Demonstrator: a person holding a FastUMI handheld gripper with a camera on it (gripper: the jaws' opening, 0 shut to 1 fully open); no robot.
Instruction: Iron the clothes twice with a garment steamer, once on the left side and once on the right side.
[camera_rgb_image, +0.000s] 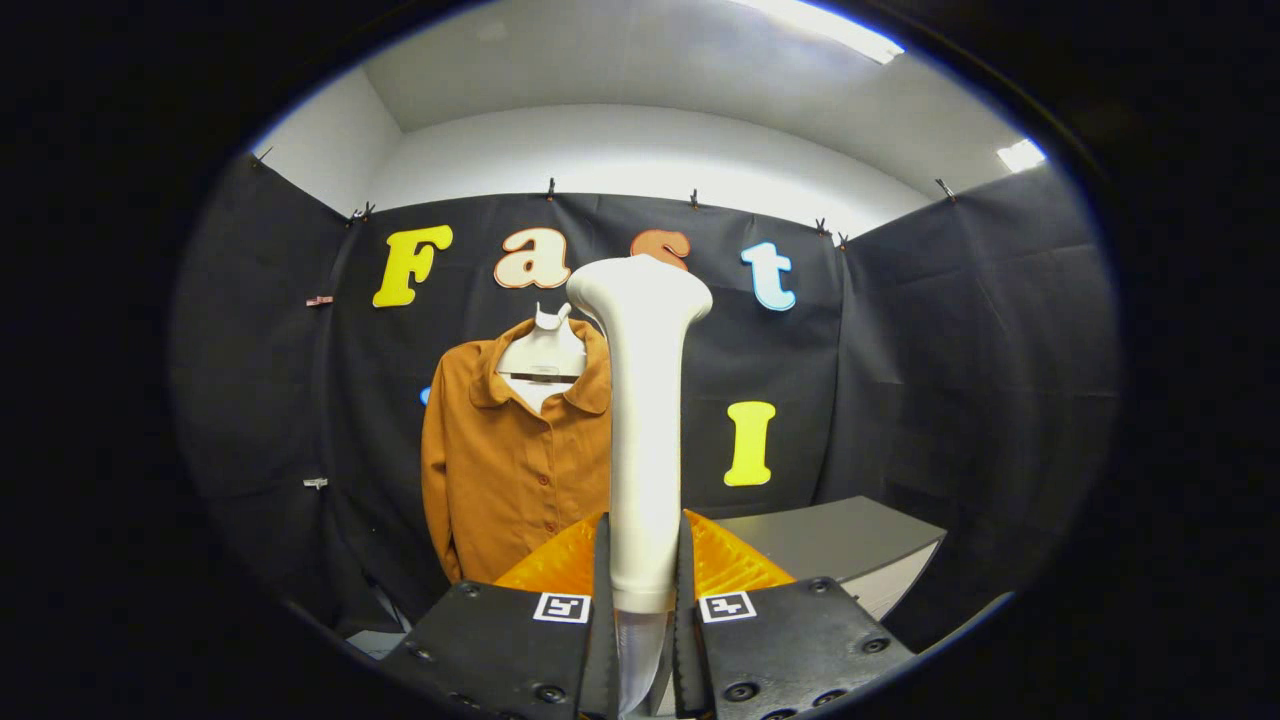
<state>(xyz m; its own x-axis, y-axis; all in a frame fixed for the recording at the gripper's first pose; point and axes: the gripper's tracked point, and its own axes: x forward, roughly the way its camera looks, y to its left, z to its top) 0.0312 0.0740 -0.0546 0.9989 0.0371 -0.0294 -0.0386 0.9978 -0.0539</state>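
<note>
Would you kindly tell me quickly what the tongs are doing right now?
Tongs: shut on the white garment steamer, held upright between both fingers.

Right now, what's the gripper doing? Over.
Gripper shut on steamer, held upright. Orange shirt hangs beyond, untouched. Nothing between them.

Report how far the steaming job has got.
Done: the gripper is shut on the white plastic garment steamer, held upright between its fingers. In hand: carrying it toward the orange-brown buttoned shirt hanging beyond the fingers. Left: both passes, left side and right side; the steamer head looks apart from the shirt.
</note>
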